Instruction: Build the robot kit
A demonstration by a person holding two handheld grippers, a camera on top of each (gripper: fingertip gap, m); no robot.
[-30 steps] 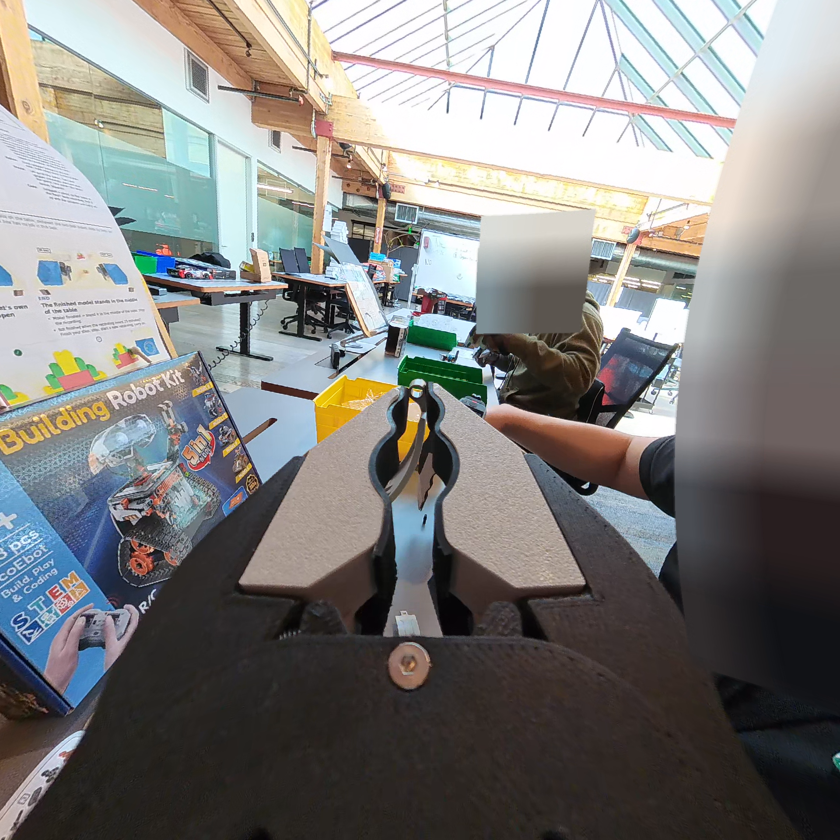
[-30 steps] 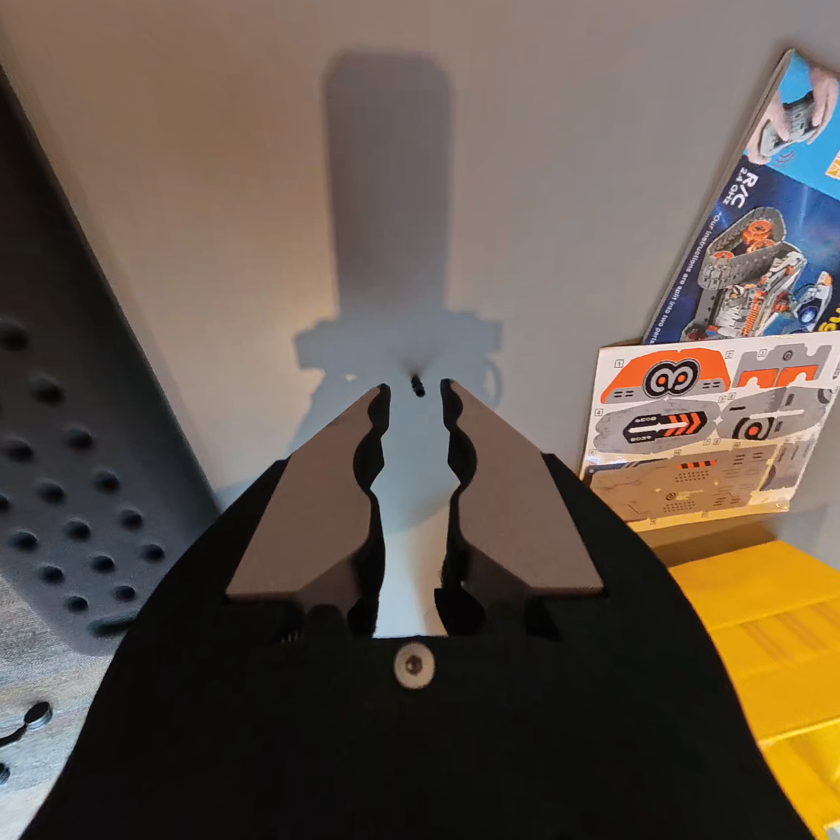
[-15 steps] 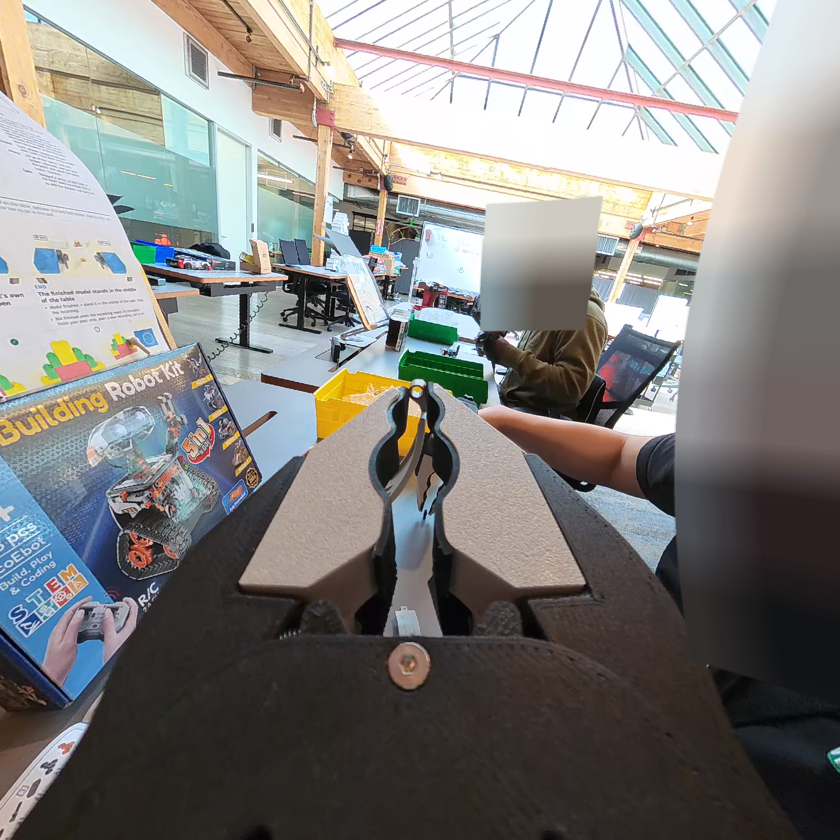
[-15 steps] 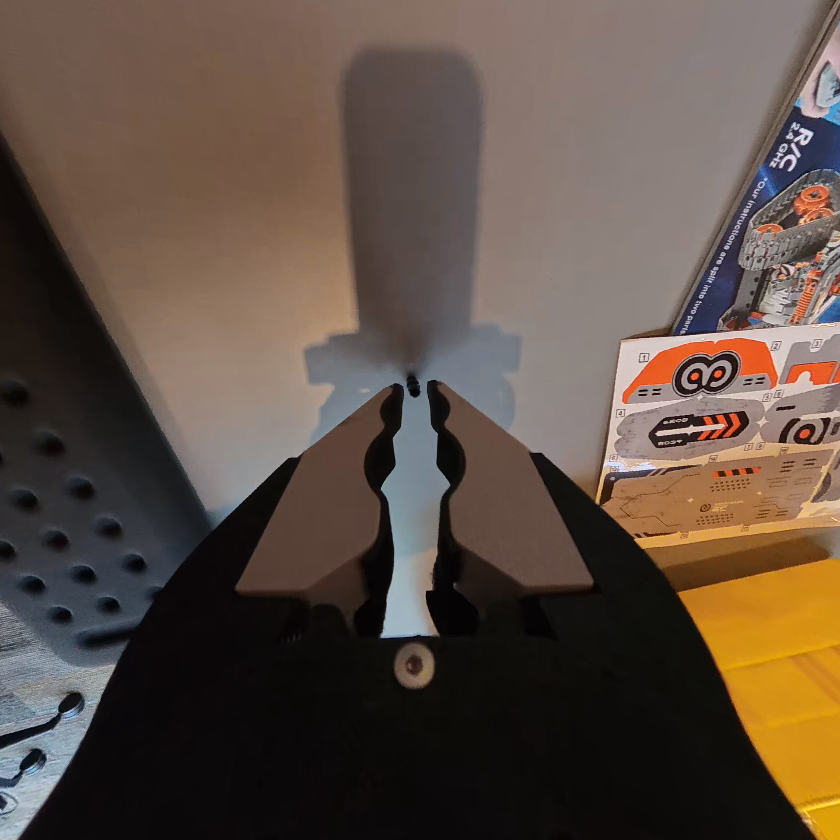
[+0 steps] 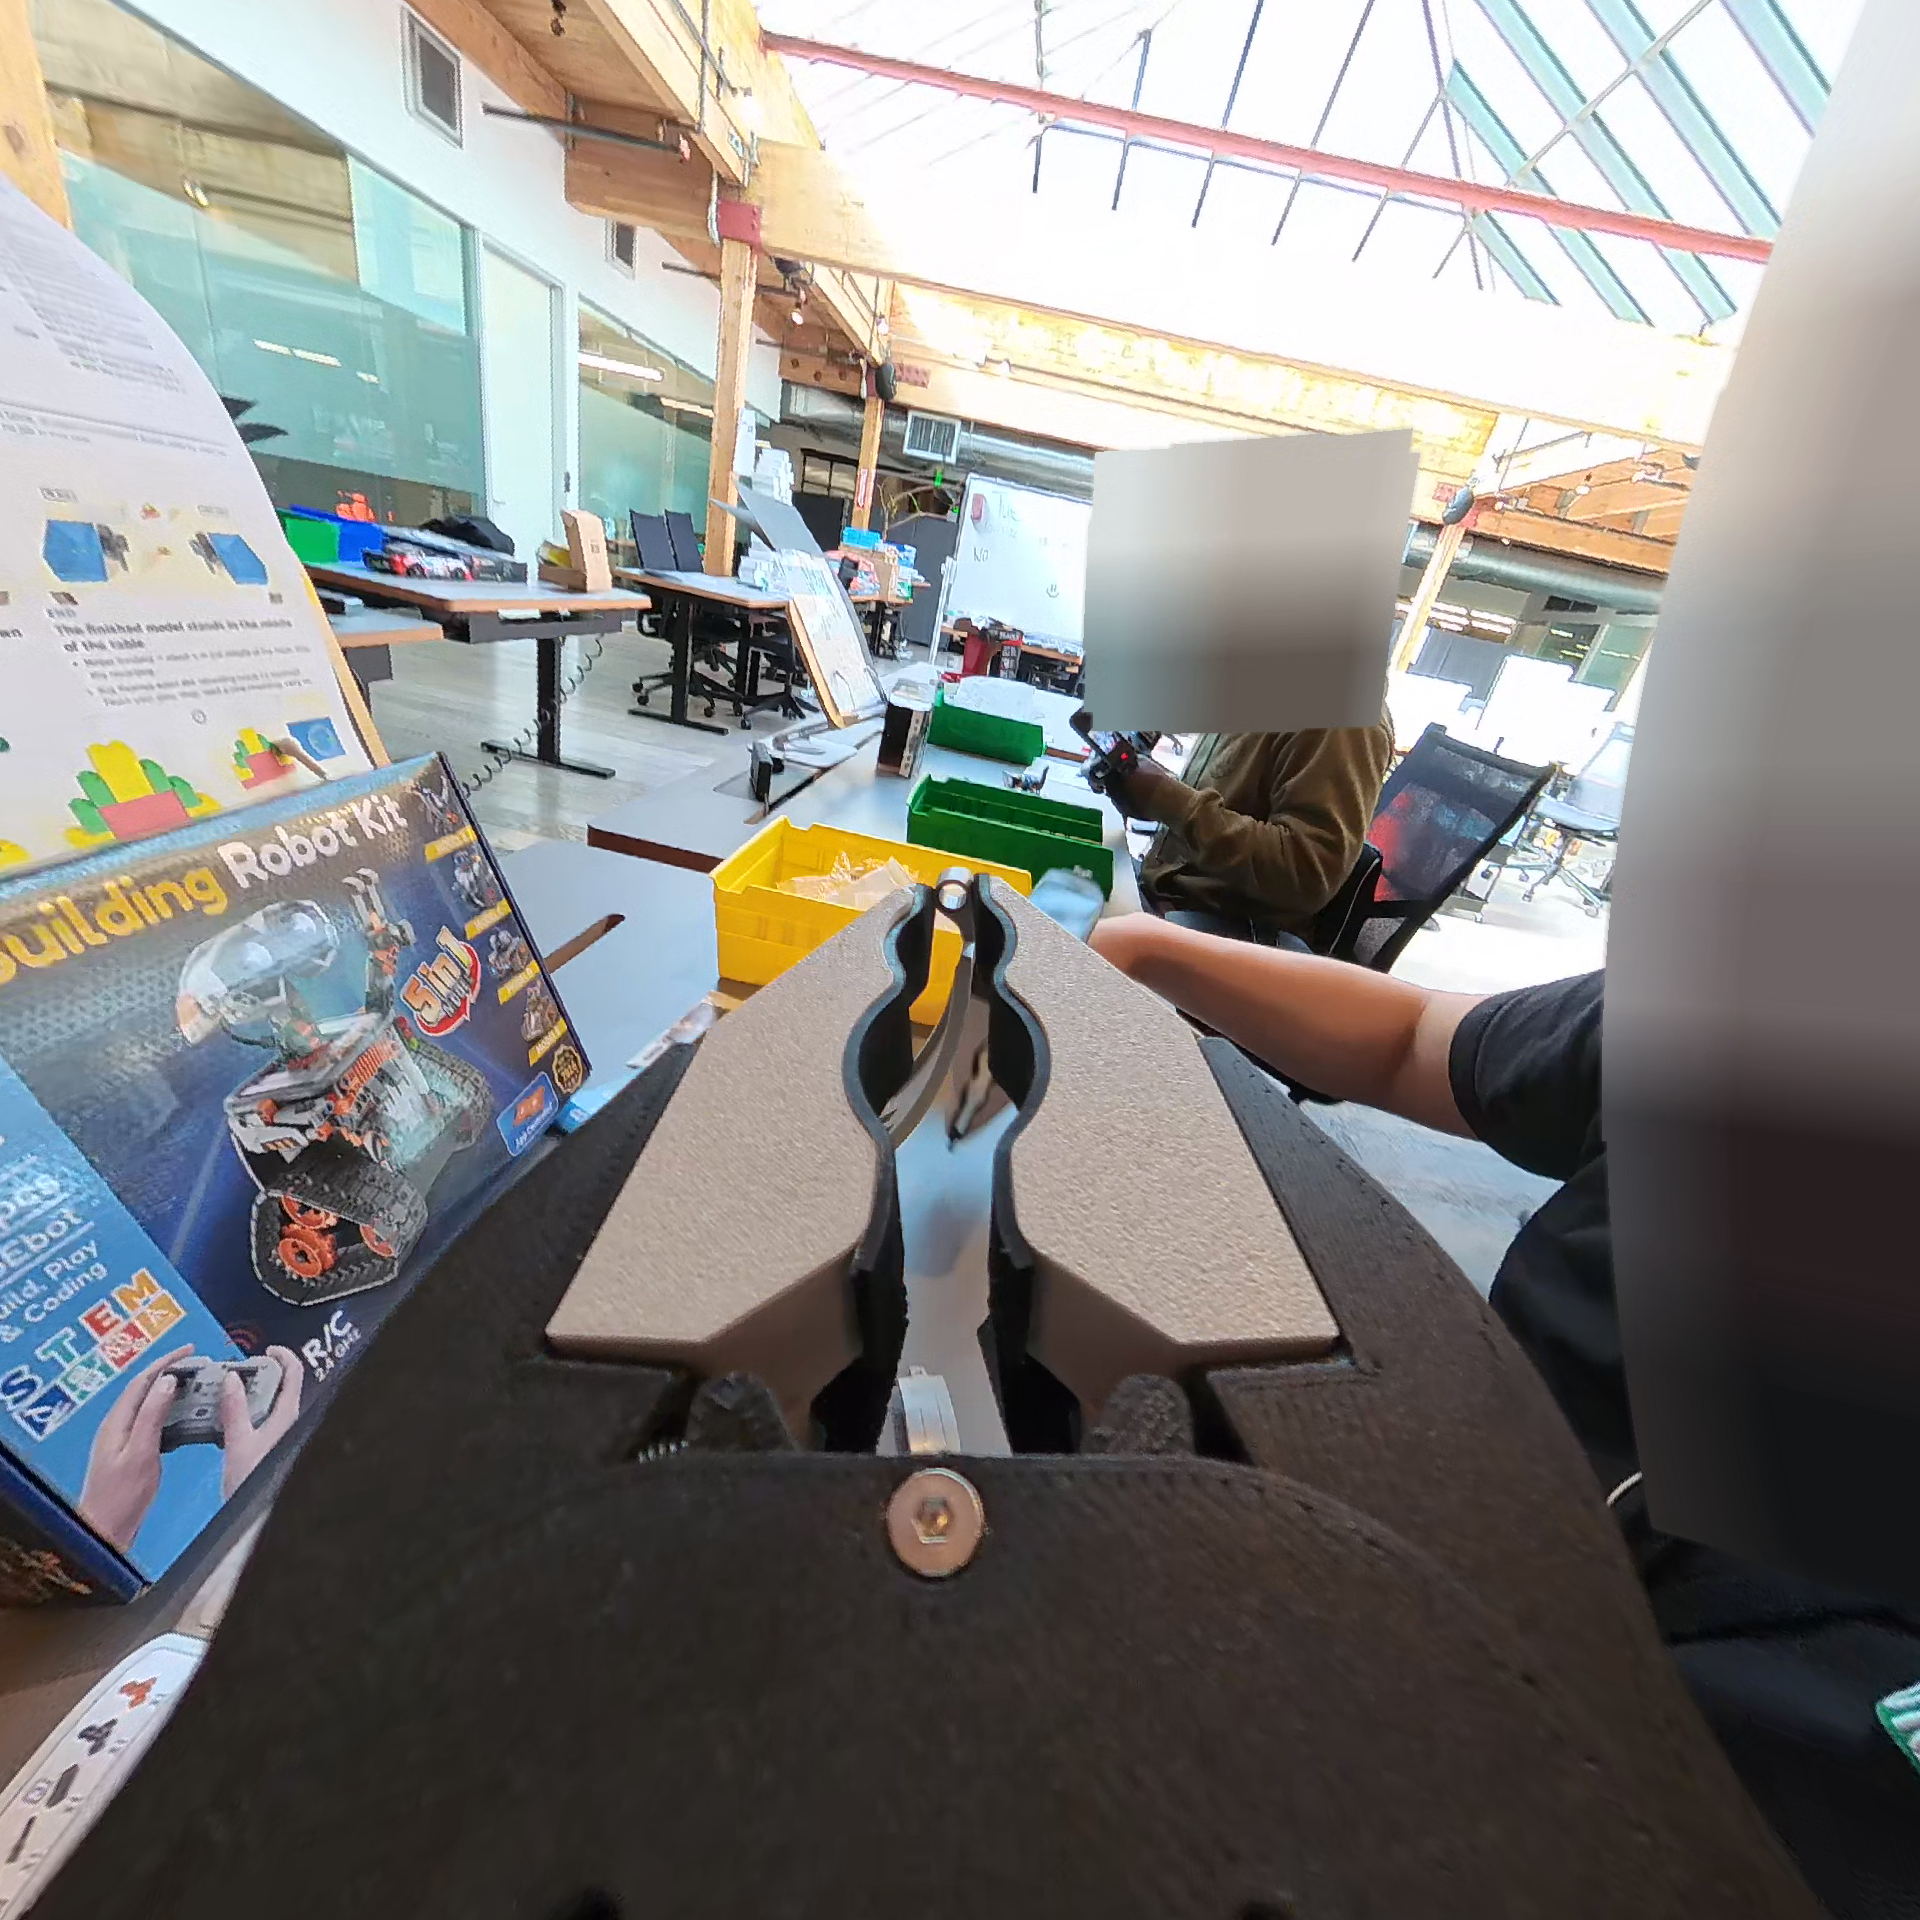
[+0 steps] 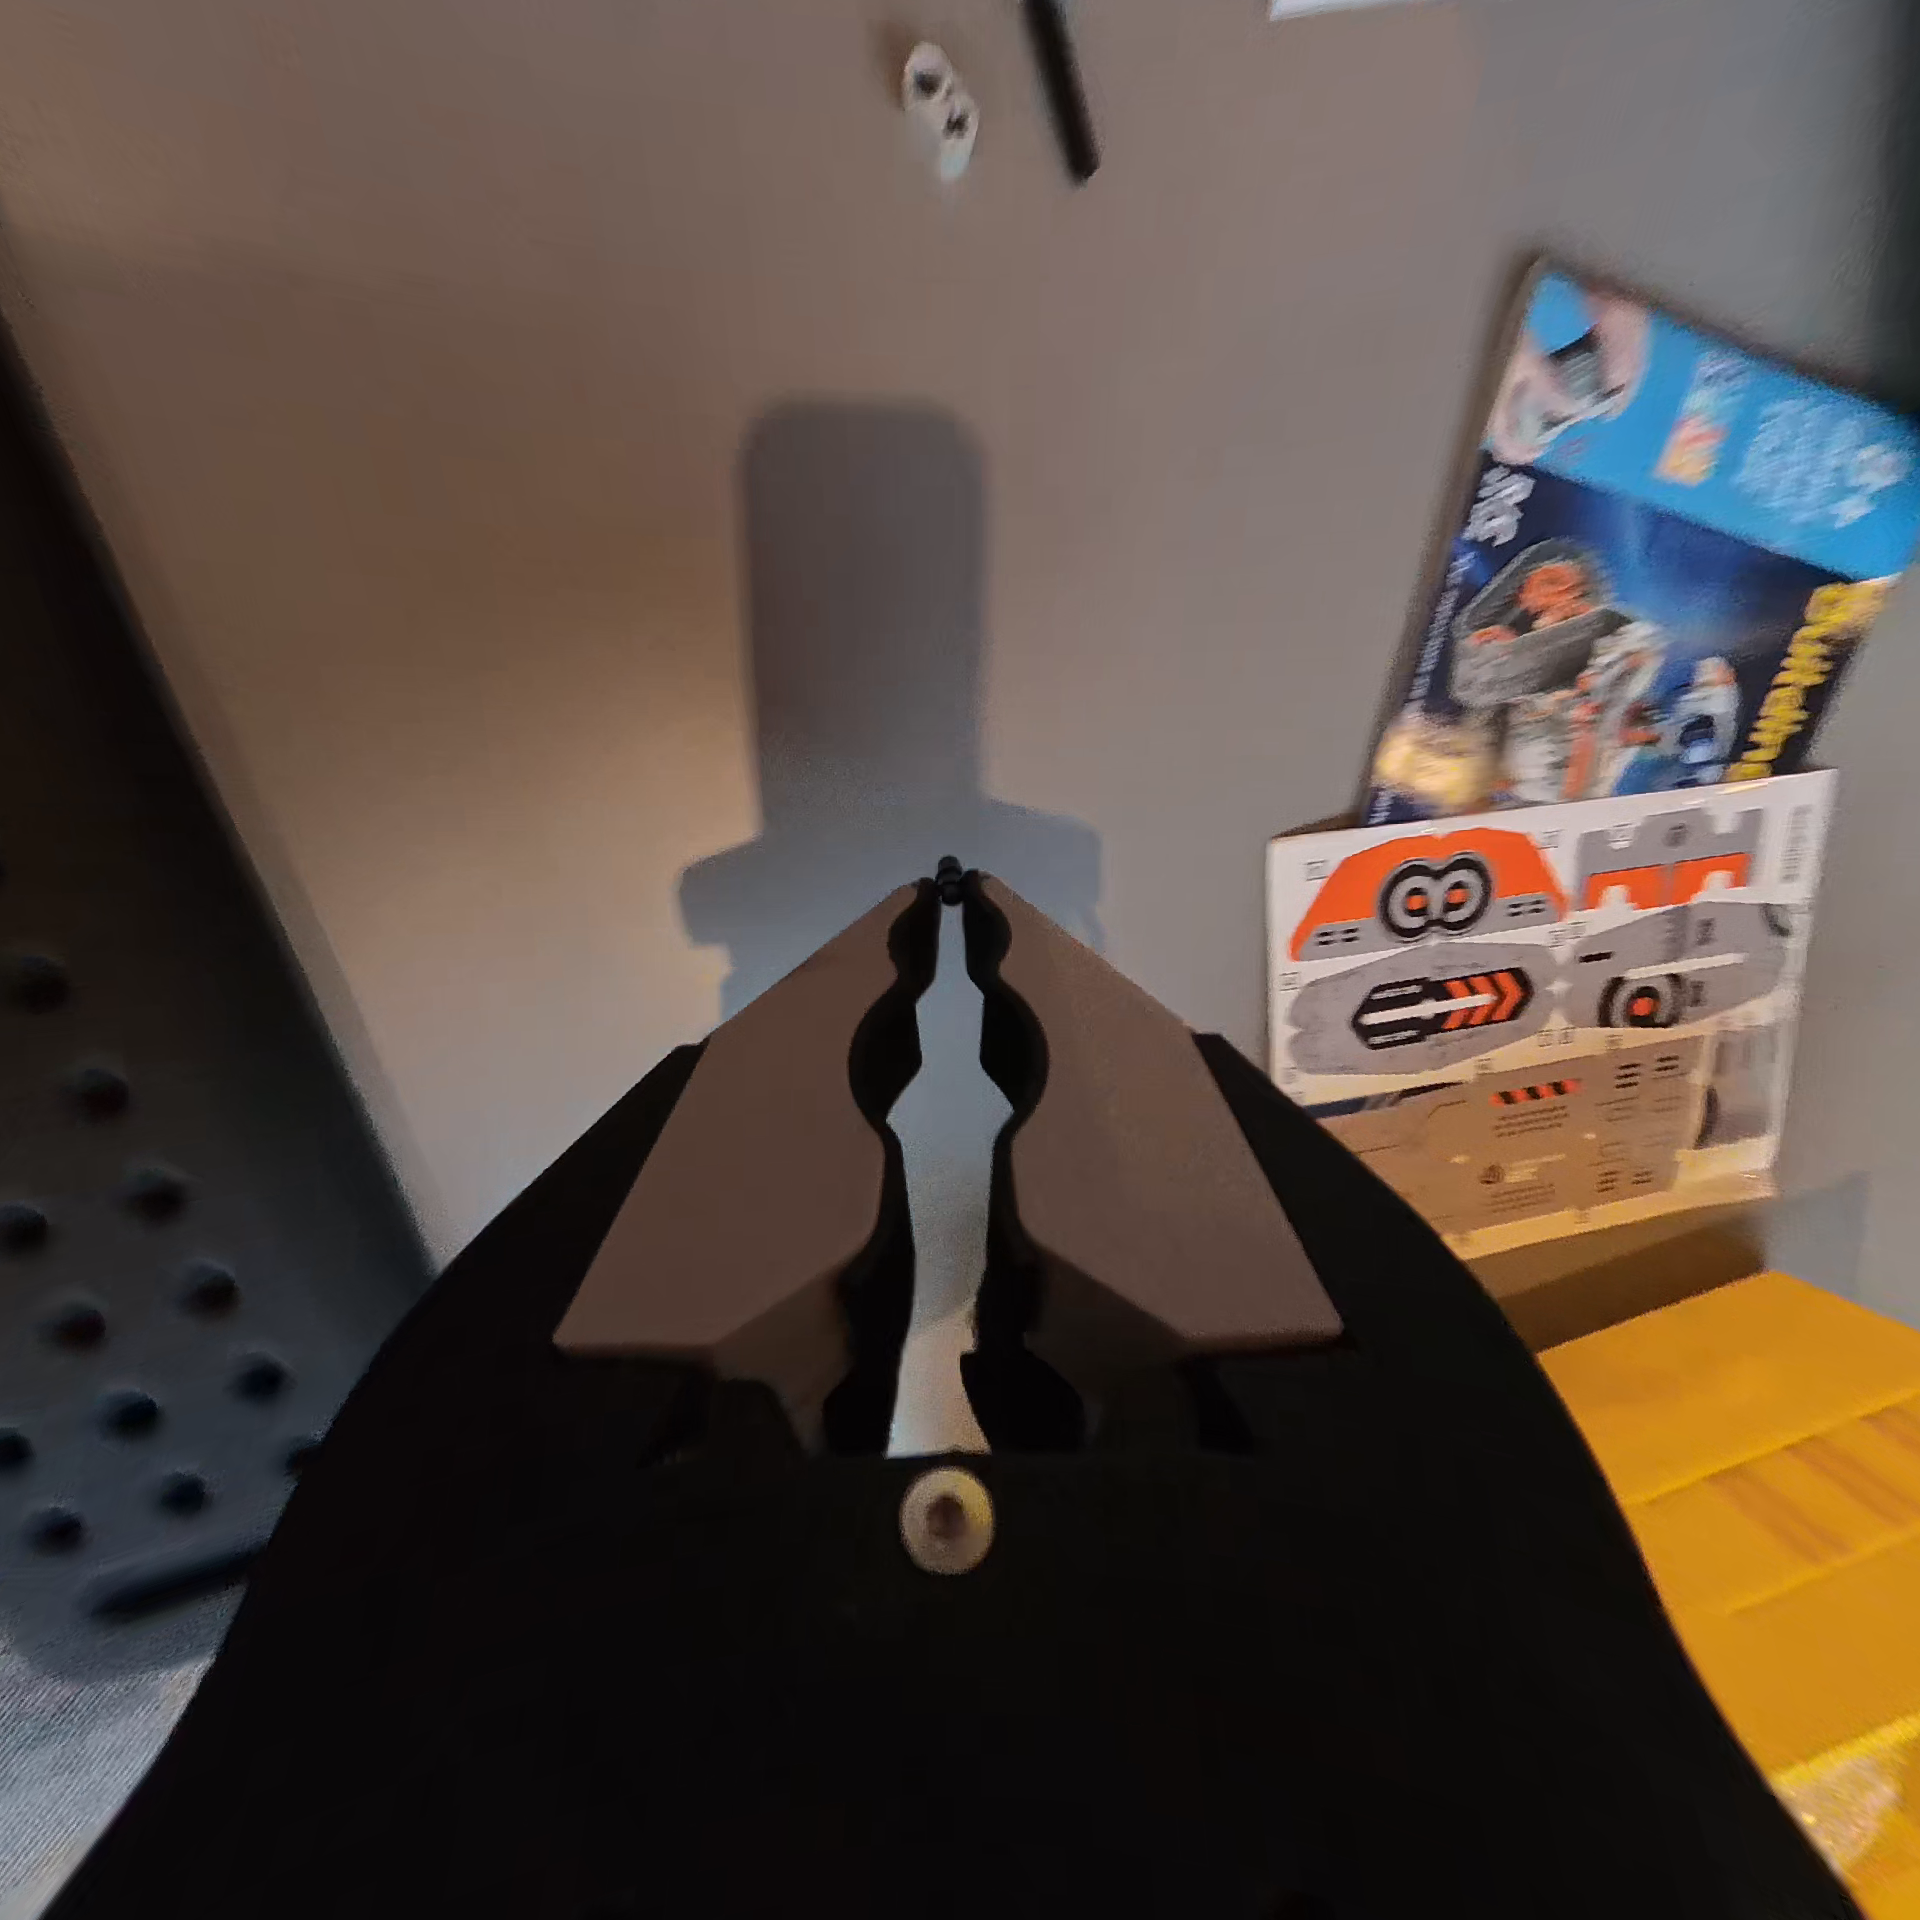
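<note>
My left gripper [image 5: 954, 896] is shut on a small curved metal piece [image 5: 940, 1023] with a round silver end at the fingertips. It is held up in the air, level with the room. My right gripper [image 6: 948, 883] is shut on a tiny black pin [image 6: 948, 871] at its very fingertips, lifted a little above the grey table [image 6: 520, 468]. The gripper's shadow falls on the table beyond it.
A blue robot kit box [image 5: 239, 1091] stands at left, also in the right wrist view [image 6: 1662, 582]. A sticker sheet [image 6: 1538, 997] leans on it. Yellow bins [image 5: 821, 914] [image 6: 1766, 1507], a dark perforated plate [image 6: 125, 1247] and small loose parts [image 6: 940, 104] lie around. A seated person [image 5: 1268, 821] is behind. Spacing between my two grippers at the tips: around 40 centimetres. To reach the dark perforated plate [image 6: 125, 1247] in a straight line is about 15 centimetres for my right fingers, about 50 centimetres for my left.
My right gripper closed from open onto the black pin and lifted it off the table. My left gripper stayed shut on the metal piece and shifted only slightly.
</note>
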